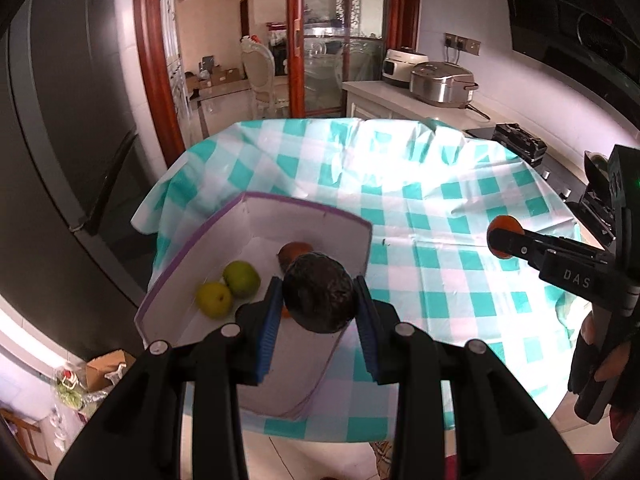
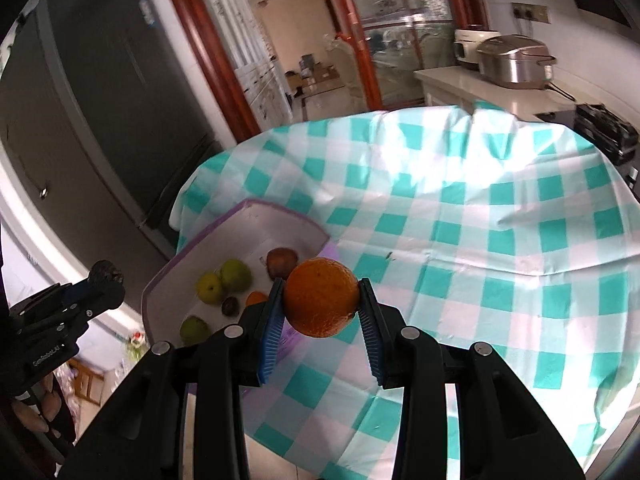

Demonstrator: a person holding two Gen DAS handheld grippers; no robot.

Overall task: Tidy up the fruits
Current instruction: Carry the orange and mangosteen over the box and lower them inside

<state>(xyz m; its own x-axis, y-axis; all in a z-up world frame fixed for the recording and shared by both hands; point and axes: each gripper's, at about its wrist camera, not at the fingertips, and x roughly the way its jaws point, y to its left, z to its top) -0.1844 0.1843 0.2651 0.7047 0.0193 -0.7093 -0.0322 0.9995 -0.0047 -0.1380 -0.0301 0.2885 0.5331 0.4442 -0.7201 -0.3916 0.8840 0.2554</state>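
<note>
My left gripper (image 1: 319, 300) is shut on a dark, rough-skinned avocado (image 1: 320, 293) and holds it above the white box with a purple rim (image 1: 188, 244). The box holds two green fruits (image 1: 241, 279), a brown fruit (image 1: 295, 253) and others. My right gripper (image 2: 322, 304) is shut on an orange (image 2: 322, 297), held above the tablecloth just right of the box (image 2: 224, 224). In the right wrist view the box also shows a small dark fruit (image 2: 229, 305) and an orange fruit (image 2: 256, 298). The right gripper shows at the right of the left wrist view (image 1: 503, 237).
The table carries a teal and white checked cloth (image 2: 460, 240). A dark fridge (image 1: 72, 120) stands left of the table. A counter with rice cookers (image 1: 442, 82) lies at the back right, and a glass door behind.
</note>
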